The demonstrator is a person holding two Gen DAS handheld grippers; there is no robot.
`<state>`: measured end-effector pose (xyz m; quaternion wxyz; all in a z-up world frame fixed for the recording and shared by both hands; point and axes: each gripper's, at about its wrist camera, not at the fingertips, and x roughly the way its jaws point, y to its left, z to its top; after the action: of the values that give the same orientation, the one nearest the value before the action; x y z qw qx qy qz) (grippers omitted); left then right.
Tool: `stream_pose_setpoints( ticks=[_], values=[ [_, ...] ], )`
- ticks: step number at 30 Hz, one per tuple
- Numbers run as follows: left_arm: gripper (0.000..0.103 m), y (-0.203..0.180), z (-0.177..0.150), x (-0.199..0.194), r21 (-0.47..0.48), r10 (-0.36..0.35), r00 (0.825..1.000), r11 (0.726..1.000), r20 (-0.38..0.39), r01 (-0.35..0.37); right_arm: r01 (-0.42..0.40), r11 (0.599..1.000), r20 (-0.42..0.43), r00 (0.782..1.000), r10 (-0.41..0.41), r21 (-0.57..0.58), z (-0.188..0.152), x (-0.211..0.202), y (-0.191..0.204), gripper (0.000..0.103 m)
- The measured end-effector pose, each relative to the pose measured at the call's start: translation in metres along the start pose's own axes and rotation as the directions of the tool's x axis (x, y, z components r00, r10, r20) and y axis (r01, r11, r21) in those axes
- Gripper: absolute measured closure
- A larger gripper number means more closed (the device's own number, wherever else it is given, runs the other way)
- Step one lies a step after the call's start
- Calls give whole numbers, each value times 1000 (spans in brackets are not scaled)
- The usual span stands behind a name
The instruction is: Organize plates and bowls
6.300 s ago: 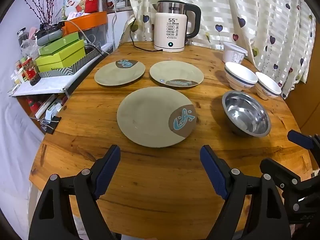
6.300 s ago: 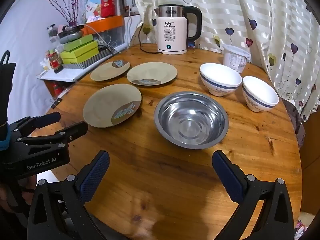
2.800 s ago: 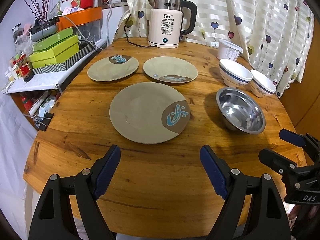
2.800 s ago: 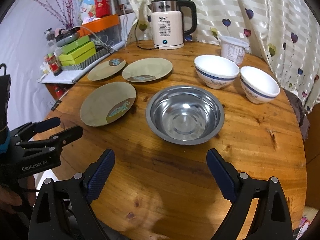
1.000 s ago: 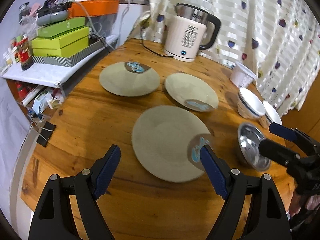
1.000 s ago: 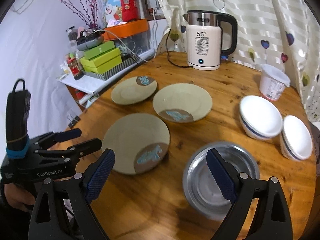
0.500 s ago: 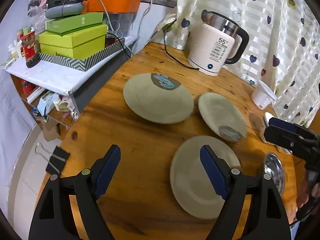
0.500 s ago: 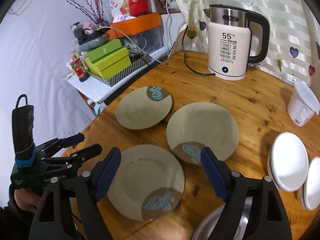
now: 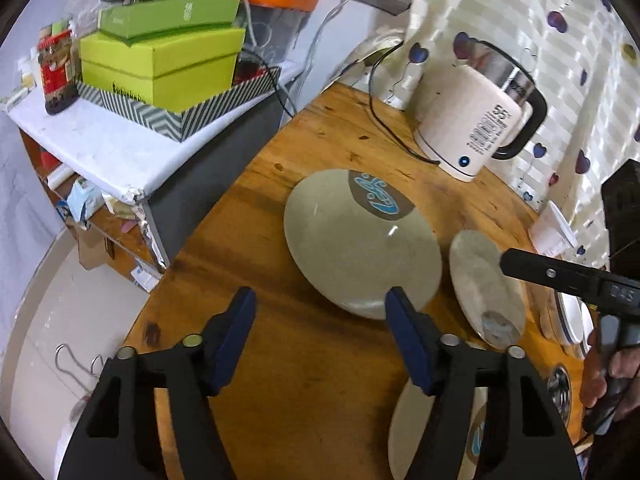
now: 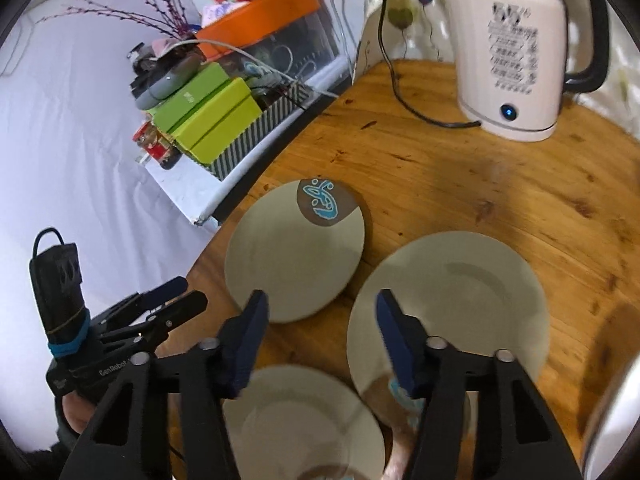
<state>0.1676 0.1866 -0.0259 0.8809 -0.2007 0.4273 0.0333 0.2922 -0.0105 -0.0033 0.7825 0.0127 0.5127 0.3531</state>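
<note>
Nearest the cameras, both the left gripper (image 9: 320,312) and right gripper (image 10: 320,316) are closing on nothing above the tabletop (image 9: 320,380), so narrowed jaws may strike the far plate (image 9: 360,252) by the kettle (image 9: 472,120) and push it.

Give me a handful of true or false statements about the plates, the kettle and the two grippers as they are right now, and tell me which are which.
1. Three plates lie flat on the wooden table, none stacked on another. True: the far plate, the middle plate and the near plate each lie apart.
2. The left gripper already clamps a plate. False: its jaws are closing, but the far plate's rim only lies by its right finger, not pressed.
3. The kettle is unplugged, light off. False: a cord runs from it and a blue light glows.
4. The right gripper holds nothing. True: it is closing with only table and plate edges behind the gap.
</note>
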Motion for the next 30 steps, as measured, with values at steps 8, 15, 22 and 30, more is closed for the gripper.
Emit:
stream_pose_setpoints(
  ticks=[8, 15, 22, 30],
  values=[
    [41, 14, 12, 22, -68, -28, 999, 997, -24, 26, 18, 1000, -49, 999, -18, 4, 29, 36, -10, 51],
    [41, 21, 20, 34, -102, -47, 998, 994, -36, 43, 26, 1000, -87, 996, -25, 14, 42, 60, -19, 53],
    [51, 26, 24, 43, -116, -55, 997, 992, -54, 49, 25, 1000, -110, 994, -24, 3, 50, 75, -16, 59],
    [62, 26, 26, 48, -116, -74, 995, 991, -64, 66, 17, 999, -132, 991, -13, 29, 52, 87, -21, 75]
  ],
)
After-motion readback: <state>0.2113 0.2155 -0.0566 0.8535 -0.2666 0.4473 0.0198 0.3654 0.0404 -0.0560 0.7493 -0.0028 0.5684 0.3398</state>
